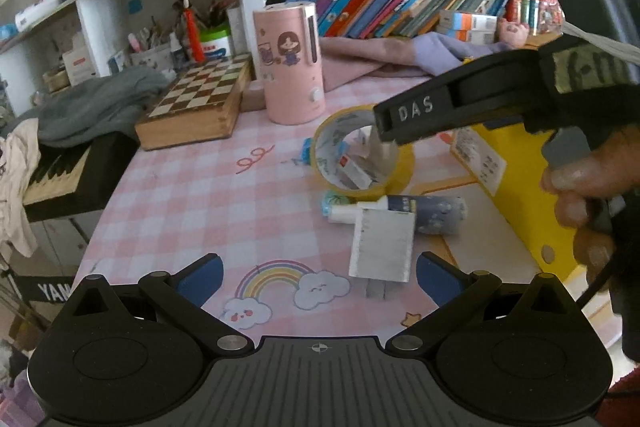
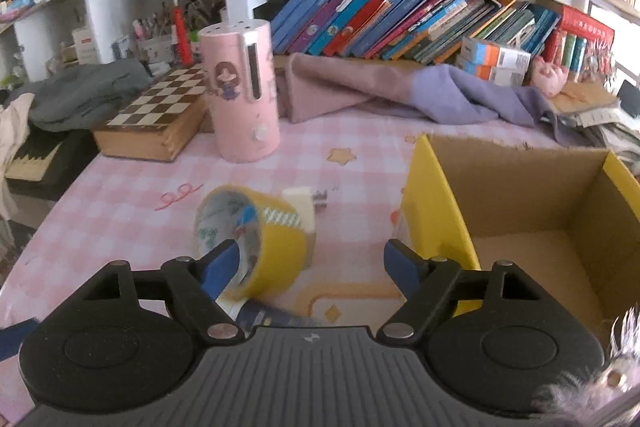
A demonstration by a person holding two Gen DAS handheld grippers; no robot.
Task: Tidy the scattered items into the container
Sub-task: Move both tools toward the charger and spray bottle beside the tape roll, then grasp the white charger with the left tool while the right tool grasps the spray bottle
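Tape roll (image 2: 256, 239) yellow; right gripper (image 1: 390, 203) marked "DAS".

The left gripper (image 1: 319, 277) points forward and downward over the pink checked tablecloth (image 1: 180, 187), the landmark here. Its blue-padded jaws stand wide apart with nothing between them, hovering above the cloth.

The right gripper (image 2: 310, 263) also tilts down toward the tablecloth, its jaws spread wide; its left finger (image 2: 222, 267) reaches into the open core of a tape roll, the other finger clear of it, no squeeze showing. In the left wrist view this gripper's black body crosses above the cloth, carried by a hand (image 1: 588, 187) curled around the trigger grip.
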